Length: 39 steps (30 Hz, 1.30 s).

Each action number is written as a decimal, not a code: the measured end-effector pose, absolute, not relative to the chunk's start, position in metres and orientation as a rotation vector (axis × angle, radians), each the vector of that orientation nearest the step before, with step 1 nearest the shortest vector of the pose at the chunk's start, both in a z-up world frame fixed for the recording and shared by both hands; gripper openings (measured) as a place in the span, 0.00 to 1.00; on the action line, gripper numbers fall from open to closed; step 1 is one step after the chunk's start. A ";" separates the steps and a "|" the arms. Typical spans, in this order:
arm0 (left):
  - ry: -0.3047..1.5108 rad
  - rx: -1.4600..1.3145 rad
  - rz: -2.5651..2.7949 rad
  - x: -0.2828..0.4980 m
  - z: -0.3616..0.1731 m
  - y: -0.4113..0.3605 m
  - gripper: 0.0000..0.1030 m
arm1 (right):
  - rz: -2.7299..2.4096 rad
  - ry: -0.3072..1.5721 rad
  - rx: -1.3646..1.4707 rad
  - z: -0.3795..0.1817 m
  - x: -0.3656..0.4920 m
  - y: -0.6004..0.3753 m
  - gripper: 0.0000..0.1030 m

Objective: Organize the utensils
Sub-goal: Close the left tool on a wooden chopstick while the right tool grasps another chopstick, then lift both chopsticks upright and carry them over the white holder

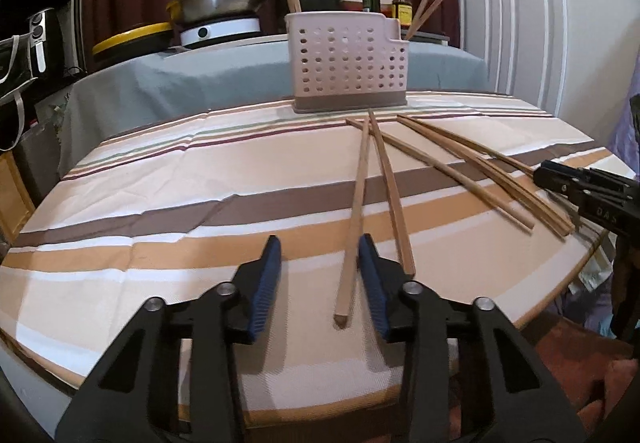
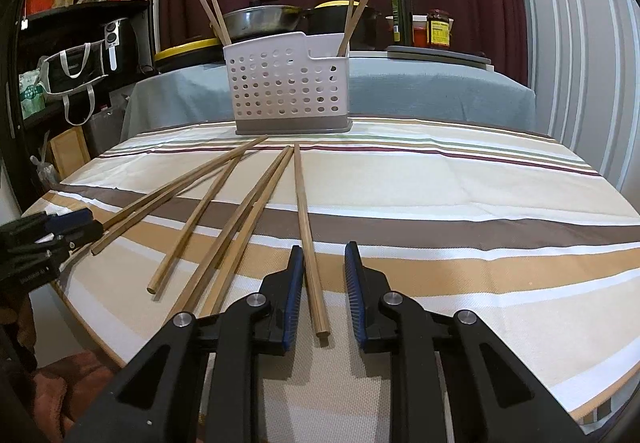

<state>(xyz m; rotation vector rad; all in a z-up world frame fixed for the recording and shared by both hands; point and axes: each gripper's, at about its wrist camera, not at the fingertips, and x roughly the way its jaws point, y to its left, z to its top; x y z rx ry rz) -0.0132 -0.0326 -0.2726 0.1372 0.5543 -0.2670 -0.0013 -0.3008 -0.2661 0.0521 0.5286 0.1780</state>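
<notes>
A white perforated caddy [image 1: 344,67] [image 2: 284,83] stands at the far side of the striped tablecloth [image 1: 160,203], with two chopsticks upright at each end. Several wooden chopsticks lie fanned out on the cloth in front of it. My left gripper [image 1: 320,247] is open low over the cloth, and one chopstick [image 1: 354,223] lies between its fingers, close to the right pad. My right gripper [image 2: 324,251] is also open, with another chopstick [image 2: 308,243] lying between its fingers near the left pad. Each gripper shows at the edge of the other's view: the right gripper [image 1: 540,173] and the left gripper [image 2: 76,223].
Behind the caddy a grey-covered table [image 2: 440,91] holds pans [image 1: 220,1], a dark bottle [image 2: 401,13] and jars [image 2: 438,29]. A black shelf unit with a bag [image 2: 72,71] stands at the left and a white cupboard [image 2: 580,43] at the right. The round table edge [image 2: 100,347] is near me.
</notes>
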 end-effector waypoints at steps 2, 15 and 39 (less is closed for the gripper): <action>0.550 0.150 -0.281 -0.014 -0.273 -0.036 0.27 | 0.180 0.525 0.054 -0.266 -0.002 -0.301 0.22; 0.556 0.160 -0.308 -0.013 -0.271 -0.041 0.06 | 0.230 0.495 0.064 -0.270 -0.010 -0.309 0.22; 0.408 0.127 -0.305 -0.016 -0.218 -0.035 0.06 | 0.214 0.389 0.051 -0.212 -0.017 -0.311 0.07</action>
